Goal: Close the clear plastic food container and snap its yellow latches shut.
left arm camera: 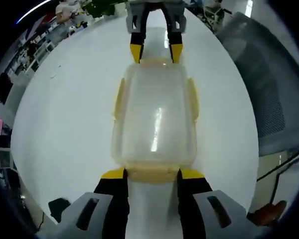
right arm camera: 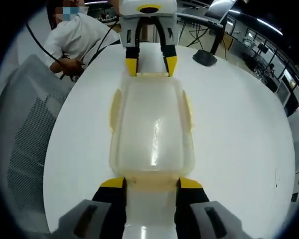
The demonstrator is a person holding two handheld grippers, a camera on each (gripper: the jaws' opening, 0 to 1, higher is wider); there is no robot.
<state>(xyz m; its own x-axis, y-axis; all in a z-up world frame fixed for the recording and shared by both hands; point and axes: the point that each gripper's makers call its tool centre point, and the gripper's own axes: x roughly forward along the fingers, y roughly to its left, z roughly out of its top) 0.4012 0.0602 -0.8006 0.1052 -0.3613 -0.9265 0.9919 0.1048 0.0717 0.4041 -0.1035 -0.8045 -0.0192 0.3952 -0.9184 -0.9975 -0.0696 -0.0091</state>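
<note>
The clear plastic food container [left arm camera: 154,119] [right arm camera: 152,129] lies lengthwise on the white table with its lid on. A yellow latch [left arm camera: 119,98] [right arm camera: 115,109] stands slightly out from each long side. My left gripper [left arm camera: 153,174] [right arm camera: 150,62] is open at one short end, its yellow-tipped jaws on either side of the end latch [left arm camera: 152,174]. At the opposite short end my right gripper [right arm camera: 152,183] [left arm camera: 155,52] is open the same way, straddling that end's latch [right arm camera: 152,182]. Whether any latch is snapped down I cannot tell.
The white table [left arm camera: 65,124] [right arm camera: 239,139] is round. A grey mesh chair [left arm camera: 269,89] [right arm camera: 20,124] stands at its edge, and a person in a white shirt [right arm camera: 79,40] is behind it. A black stand base [right arm camera: 205,58] [left arm camera: 59,206] rests on the table's rim.
</note>
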